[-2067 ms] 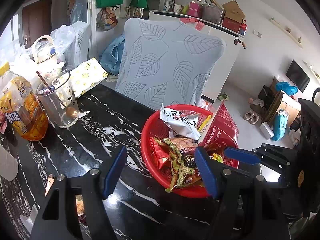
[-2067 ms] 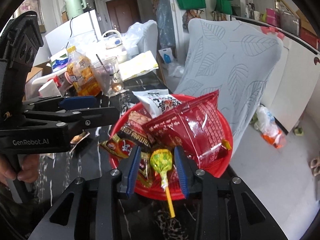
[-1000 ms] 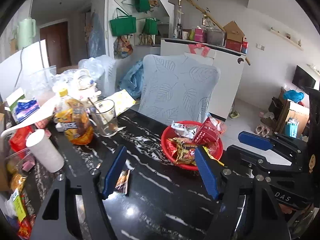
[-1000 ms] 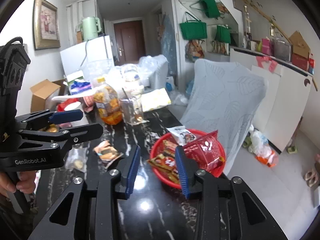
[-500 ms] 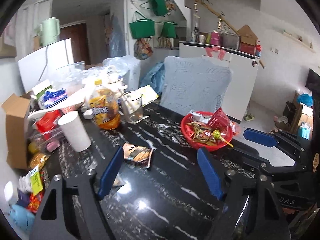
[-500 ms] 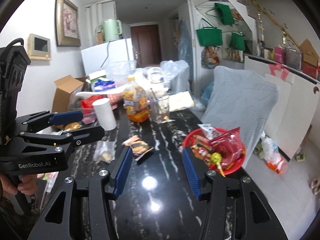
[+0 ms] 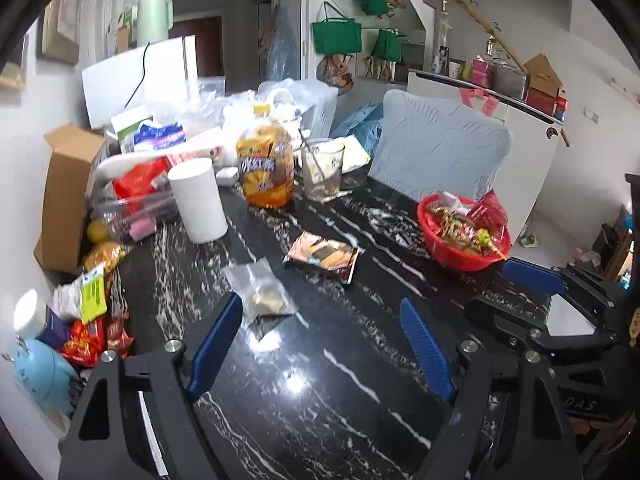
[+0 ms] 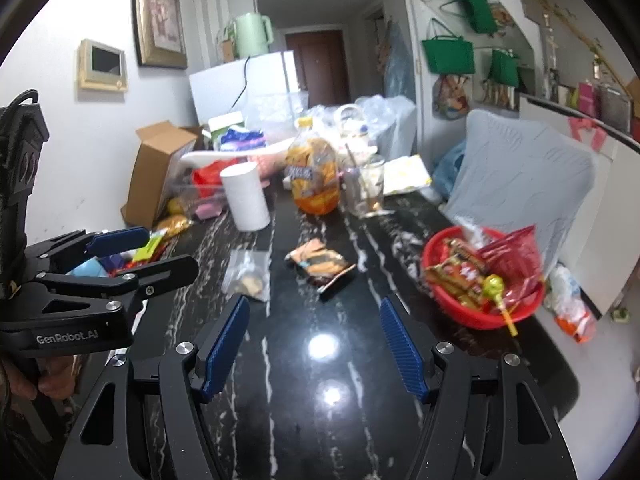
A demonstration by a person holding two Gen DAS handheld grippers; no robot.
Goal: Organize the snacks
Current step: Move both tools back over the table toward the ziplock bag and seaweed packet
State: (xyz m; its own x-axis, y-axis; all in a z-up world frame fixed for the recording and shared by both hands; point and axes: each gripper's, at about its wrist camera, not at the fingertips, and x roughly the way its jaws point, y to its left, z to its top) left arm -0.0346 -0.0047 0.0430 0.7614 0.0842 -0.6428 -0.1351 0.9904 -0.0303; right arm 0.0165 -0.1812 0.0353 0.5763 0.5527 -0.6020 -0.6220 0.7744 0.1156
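A red basket (image 7: 460,258) (image 8: 476,316) full of snack packets, with a green lollipop (image 8: 494,286) on top, sits at the table's right edge. An orange snack packet (image 7: 322,256) (image 8: 318,262) and a clear bag (image 7: 260,298) (image 8: 248,274) lie loose on the black marble table (image 7: 320,380). My left gripper (image 7: 320,344) is open and empty, held back above the table. My right gripper (image 8: 314,344) is open and empty too. The left gripper also shows in the right wrist view (image 8: 120,252), and the right gripper in the left wrist view (image 7: 536,280).
A white cup (image 7: 198,200), an orange bottle (image 7: 264,168) and a glass with a spoon (image 7: 322,170) stand at the back. A cardboard box (image 7: 66,196), a clear tub and more packets (image 7: 92,320) crowd the left side. A covered chair (image 7: 436,148) stands behind the basket.
Both grippers have pulled back and up from the red basket. The right gripper let the lollipop go into the basket and has opened wider. More of the table is now in view.
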